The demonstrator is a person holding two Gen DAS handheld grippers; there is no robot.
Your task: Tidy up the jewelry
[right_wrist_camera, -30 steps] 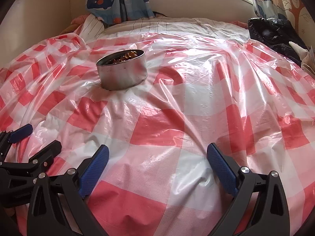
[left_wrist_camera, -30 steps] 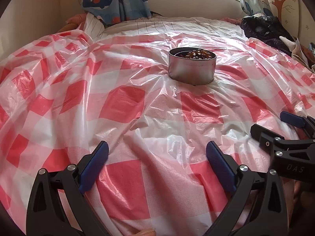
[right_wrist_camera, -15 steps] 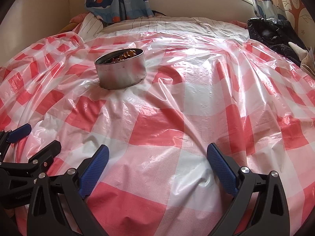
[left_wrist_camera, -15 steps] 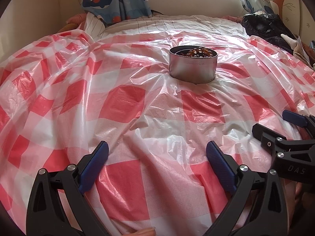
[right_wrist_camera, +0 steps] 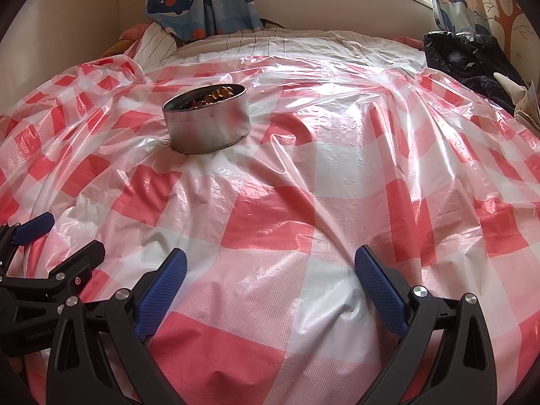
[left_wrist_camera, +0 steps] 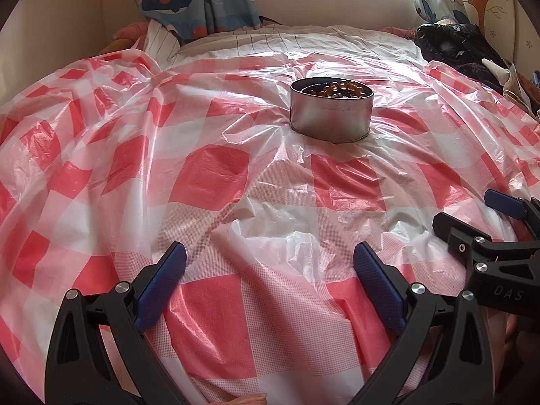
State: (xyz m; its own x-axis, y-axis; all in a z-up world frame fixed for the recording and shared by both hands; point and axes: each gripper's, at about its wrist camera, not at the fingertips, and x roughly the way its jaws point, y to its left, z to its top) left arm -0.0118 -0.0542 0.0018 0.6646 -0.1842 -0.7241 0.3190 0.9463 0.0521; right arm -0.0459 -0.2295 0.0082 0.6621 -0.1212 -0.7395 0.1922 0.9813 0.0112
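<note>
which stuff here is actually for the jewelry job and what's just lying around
For the job:
round metal tin
amber beads inside it
left gripper, open
right gripper, open

Lying about:
checked plastic sheet
dark clothes
whale curtain
striped bedding

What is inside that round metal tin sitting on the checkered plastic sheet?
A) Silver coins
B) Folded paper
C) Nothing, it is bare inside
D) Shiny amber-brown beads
D: the open top of the metal tin shows a heap of glossy amber-brown beads, seen again from the right wrist camera; both the left gripper and the right gripper are open and well short of it.
</note>
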